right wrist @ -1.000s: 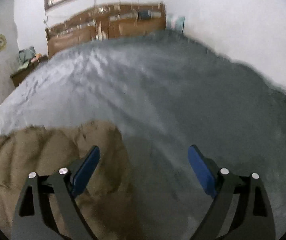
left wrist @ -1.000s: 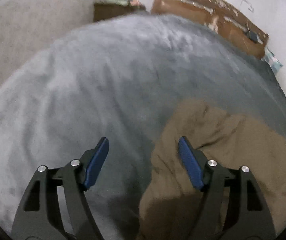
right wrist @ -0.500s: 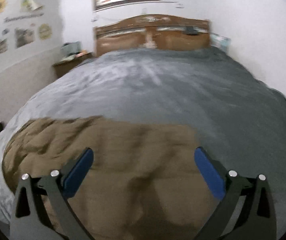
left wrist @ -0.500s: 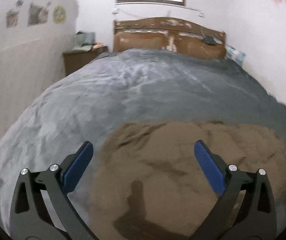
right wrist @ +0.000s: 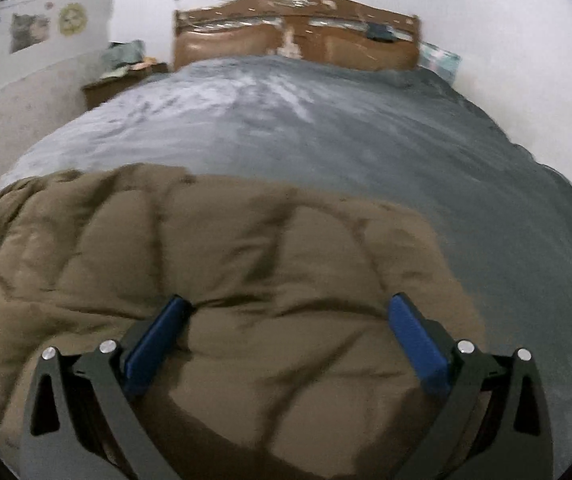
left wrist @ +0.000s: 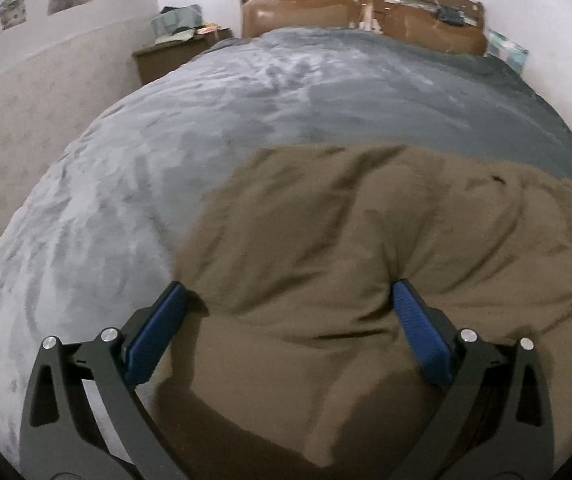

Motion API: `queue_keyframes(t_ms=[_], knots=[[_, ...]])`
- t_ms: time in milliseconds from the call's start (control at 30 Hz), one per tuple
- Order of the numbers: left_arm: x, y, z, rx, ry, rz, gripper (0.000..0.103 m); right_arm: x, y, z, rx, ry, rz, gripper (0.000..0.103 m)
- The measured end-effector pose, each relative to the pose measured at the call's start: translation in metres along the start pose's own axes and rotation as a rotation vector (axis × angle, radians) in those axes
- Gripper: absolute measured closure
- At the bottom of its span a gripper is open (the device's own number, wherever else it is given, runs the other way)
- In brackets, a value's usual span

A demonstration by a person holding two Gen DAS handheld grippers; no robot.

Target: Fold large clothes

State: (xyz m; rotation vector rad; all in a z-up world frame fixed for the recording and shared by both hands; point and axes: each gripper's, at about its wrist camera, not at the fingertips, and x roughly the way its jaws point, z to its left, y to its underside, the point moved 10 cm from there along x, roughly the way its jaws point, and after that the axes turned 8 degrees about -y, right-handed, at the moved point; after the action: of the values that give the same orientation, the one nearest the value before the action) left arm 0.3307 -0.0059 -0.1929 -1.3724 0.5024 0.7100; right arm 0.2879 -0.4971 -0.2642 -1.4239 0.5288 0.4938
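A large brown padded garment (left wrist: 366, 240) lies bunched on the grey bed cover; it also shows in the right wrist view (right wrist: 226, 248) with quilted seams. My left gripper (left wrist: 288, 294) is open, its blue pads (left wrist: 154, 336) pressing down on the garment's near left part. My right gripper (right wrist: 286, 306) is open, its pads (right wrist: 418, 344) resting on the garment's near right part. Neither gripper holds anything. The garment's near edge is hidden under the grippers.
The grey plush bed cover (left wrist: 226, 92) stretches to a brown wooden headboard (left wrist: 358, 4). A nightstand with clutter (left wrist: 174, 44) stands at the left of the bed. White walls bound the left and right; the bed cover (right wrist: 406, 152) drops off at the right.
Both grippers swung from the bed sides to face the headboard, opened wider and came down onto the brown garment. The garment now fills the space between both pairs of fingers.
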Motion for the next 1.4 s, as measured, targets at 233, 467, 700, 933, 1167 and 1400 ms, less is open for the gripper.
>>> queue_keyframes(t_ms=[233, 467, 700, 933, 1167, 1400], knots=[[-0.058, -0.046, 0.074, -0.206, 0.072, -0.113, 0.003, -0.04, -0.013, -0.052, 0.251, -0.229, 0.033, 0.002], [-0.009, 0.008, 0.067, -0.132, 0.168, 0.11, 0.003, -0.021, 0.05, -0.072, 0.296, -0.327, 0.223, 0.002], [0.043, 0.055, 0.028, -0.186, 0.267, 0.356, 0.003, 0.004, 0.077, -0.056, 0.355, -0.408, 0.334, 0.002], [0.066, 0.063, 0.001, -0.225, 0.329, 0.374, 0.037, 0.011, 0.076, -0.039, 0.394, -0.491, 0.373, 0.047], [0.037, 0.051, -0.02, -0.18, 0.381, 0.283, 0.086, -0.014, 0.031, -0.033, 0.272, -0.351, 0.24, 0.076], [-0.057, -0.014, -0.025, -0.112, 0.449, -0.073, 0.088, -0.092, -0.049, -0.05, 0.017, -0.092, -0.064, 0.082]])
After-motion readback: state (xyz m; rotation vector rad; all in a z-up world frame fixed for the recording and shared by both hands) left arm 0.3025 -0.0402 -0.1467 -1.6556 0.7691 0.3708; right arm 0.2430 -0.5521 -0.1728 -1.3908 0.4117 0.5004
